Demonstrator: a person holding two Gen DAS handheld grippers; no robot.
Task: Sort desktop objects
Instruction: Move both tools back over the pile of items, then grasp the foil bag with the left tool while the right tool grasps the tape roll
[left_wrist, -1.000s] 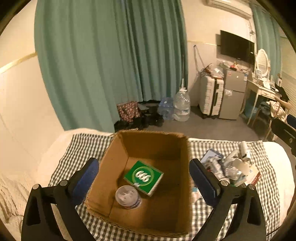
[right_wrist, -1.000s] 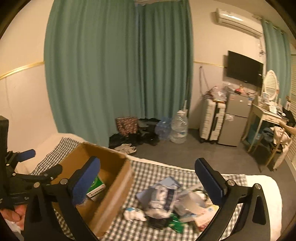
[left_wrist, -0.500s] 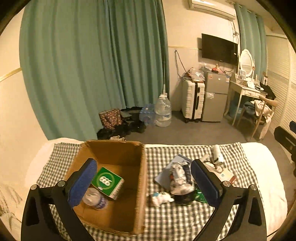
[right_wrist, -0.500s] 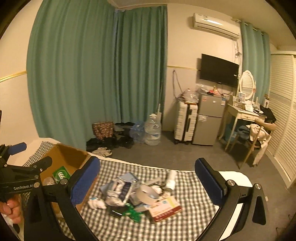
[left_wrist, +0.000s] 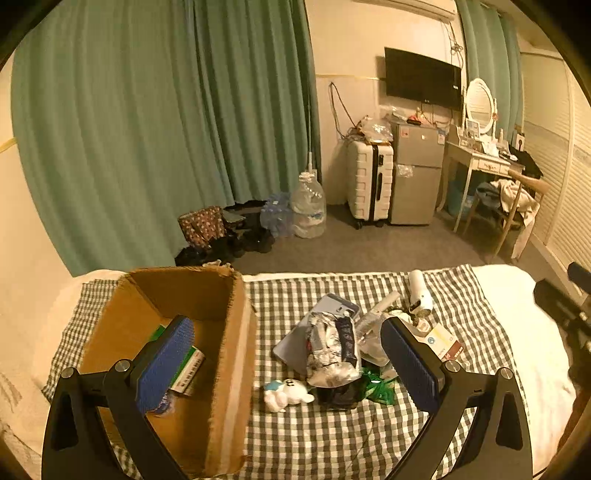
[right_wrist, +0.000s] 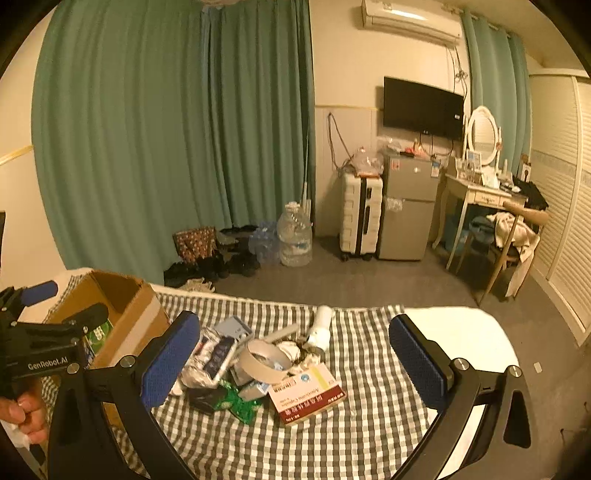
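Both views swung right off the box (left_wrist: 229, 354); left tool (left_wrist: 284, 360) and right tool (right_wrist: 295, 362) gape empty above the clutter pile (left_wrist: 332, 350).

"GenRobot.AI" in white on the left gripper (right_wrist: 38, 295), other print unreadable

An open cardboard box (left_wrist: 225, 354) sat lower left, a green carton (left_wrist: 186, 365) inside; right of it, mid-frame, lay the jumble: foil pouch (left_wrist: 330, 350), white toy (left_wrist: 286, 395), red-edged booklet (right_wrist: 308, 393).
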